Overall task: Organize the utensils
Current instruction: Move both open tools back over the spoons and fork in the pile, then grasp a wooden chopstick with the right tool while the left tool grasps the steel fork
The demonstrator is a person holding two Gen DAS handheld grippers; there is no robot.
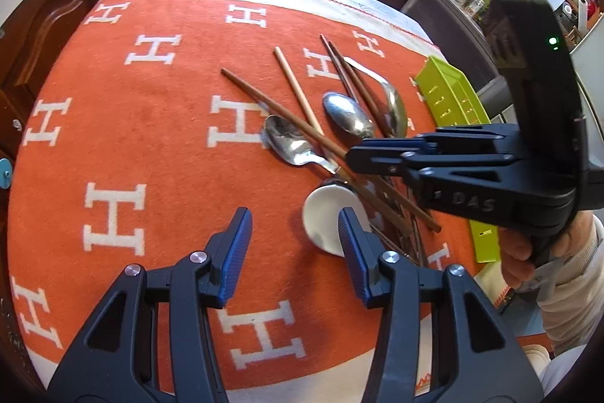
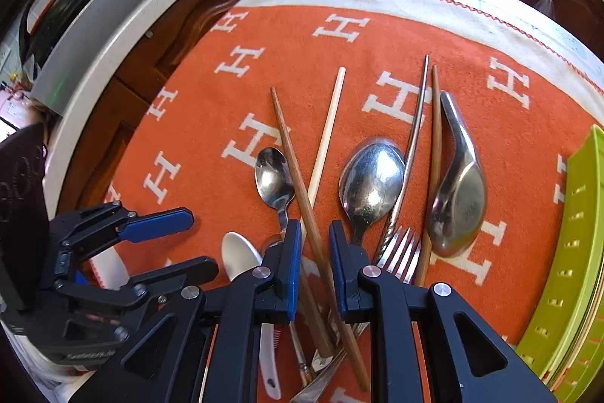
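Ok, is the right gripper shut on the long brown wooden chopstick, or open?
Open. The right gripper straddles the long brown wooden chopstick, but a gap shows between the stick and each blue pad.

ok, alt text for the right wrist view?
The right gripper points down at a brown chopstick lying between its narrowly parted fingers, amid spoons, chopsticks and a fork scattered on an orange H-patterned cloth. The left gripper hangs open at left; a green tray sits at right.

Steel spoons (image 2: 372, 186), wooden chopsticks (image 2: 302, 184), fork (image 2: 402, 252) jumbled on orange cloth (image 2: 339, 63)
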